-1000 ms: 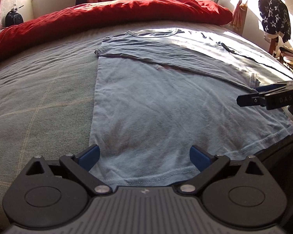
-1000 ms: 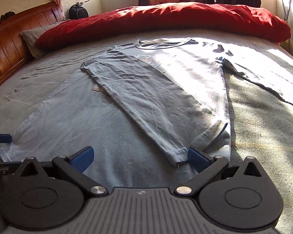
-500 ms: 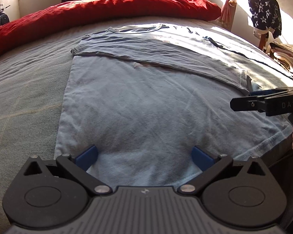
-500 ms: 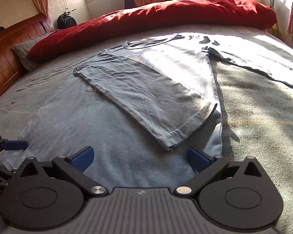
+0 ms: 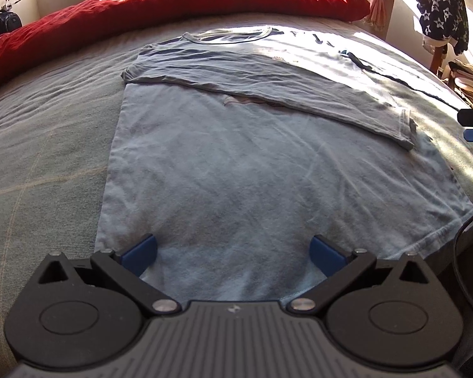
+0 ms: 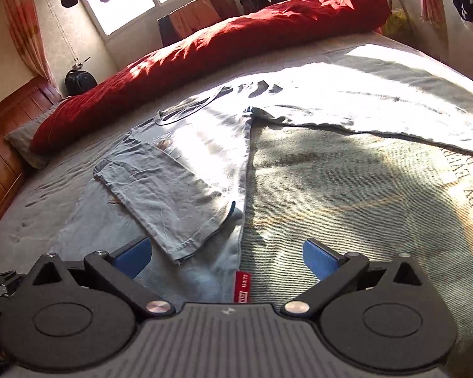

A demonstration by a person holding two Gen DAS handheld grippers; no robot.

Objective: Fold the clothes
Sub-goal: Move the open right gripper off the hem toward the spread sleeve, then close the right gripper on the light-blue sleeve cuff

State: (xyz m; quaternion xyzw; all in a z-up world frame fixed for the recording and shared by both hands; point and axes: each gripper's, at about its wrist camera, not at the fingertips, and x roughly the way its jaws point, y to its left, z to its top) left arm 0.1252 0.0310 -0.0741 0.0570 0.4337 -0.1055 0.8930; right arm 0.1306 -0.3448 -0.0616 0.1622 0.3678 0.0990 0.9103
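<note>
On bed (image 5: 41,145) — pale blue shirt (image 5: 224,170) flat, sleeve folded across.

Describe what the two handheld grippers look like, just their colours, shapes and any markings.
Both match. The left gripper has a ribbed dark grey plastic body, two round black housings with circular recesses, black angled link arms on silver pivot screws, and flat blue finger pads. A small pale logo sits mid-body. The right gripper looks the same, with blue pads. A black cable curves by the left one.

The T-shirt (image 5: 224,170) lies flat on the bed (image 5: 41,145), one sleeve (image 5: 268,82) folded across it.
</note>
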